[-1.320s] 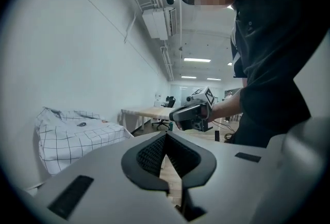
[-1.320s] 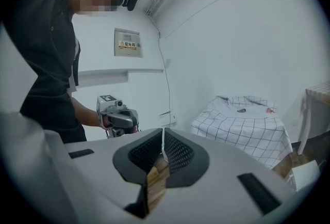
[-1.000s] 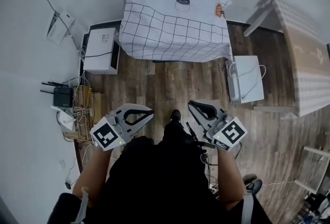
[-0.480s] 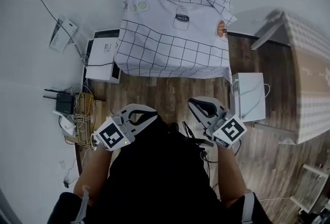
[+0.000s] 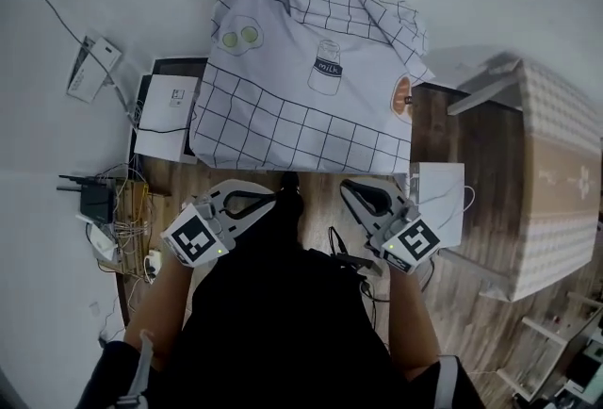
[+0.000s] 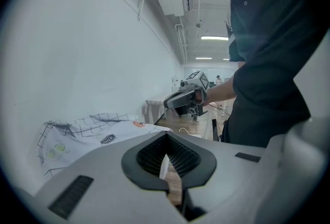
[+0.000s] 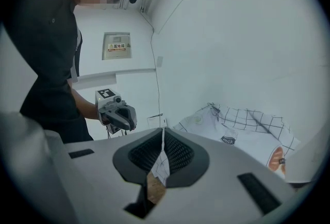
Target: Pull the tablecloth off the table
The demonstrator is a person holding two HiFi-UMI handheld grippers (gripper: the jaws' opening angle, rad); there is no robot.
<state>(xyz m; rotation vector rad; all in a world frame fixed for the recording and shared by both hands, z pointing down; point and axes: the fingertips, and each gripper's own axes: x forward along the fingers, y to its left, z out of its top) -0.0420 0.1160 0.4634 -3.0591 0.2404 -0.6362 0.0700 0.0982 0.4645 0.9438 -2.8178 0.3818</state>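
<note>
Plain white wall up top, brown wood-plank floor (image 5: 438, 124) below, pretty bare room. Got a white fabric tablecloth with a black grid border (image 5: 301, 106) draped right over the table, pushed against that wall and hiding every bit of tabletop and leg. Bunched and wrinkled along the wall side, hanging smooth down the near side. Printed with a little bottle (image 5: 325, 68) reading "milk", plus a pair of green-yellow rounds (image 5: 240, 37) near the left corner and an orange round (image 5: 403, 94) on the right edge. Can't make out any writing on those.

Key bit for the pull: lies dead ahead of both tools, near hem running left to right across the way both point. Left grey plastic gripper (image 5: 268, 202) and right grey plastic gripper (image 5: 350, 190) side by side just short of that hem, not touching it, about equally near. Both pinched fully together on nothing, only floor and cloth peeking through the slit in each gripper view. Probably need opening up before biting the hem.

Further out: flat white box (image 5: 165, 101) on the floor to the left, black router with stubby antennas (image 5: 94, 202) in a cable tangle, second white box (image 5: 441, 195) to the right. Small wall notice with red lettering (image 7: 117, 46) in the right gripper view, too small to read.
</note>
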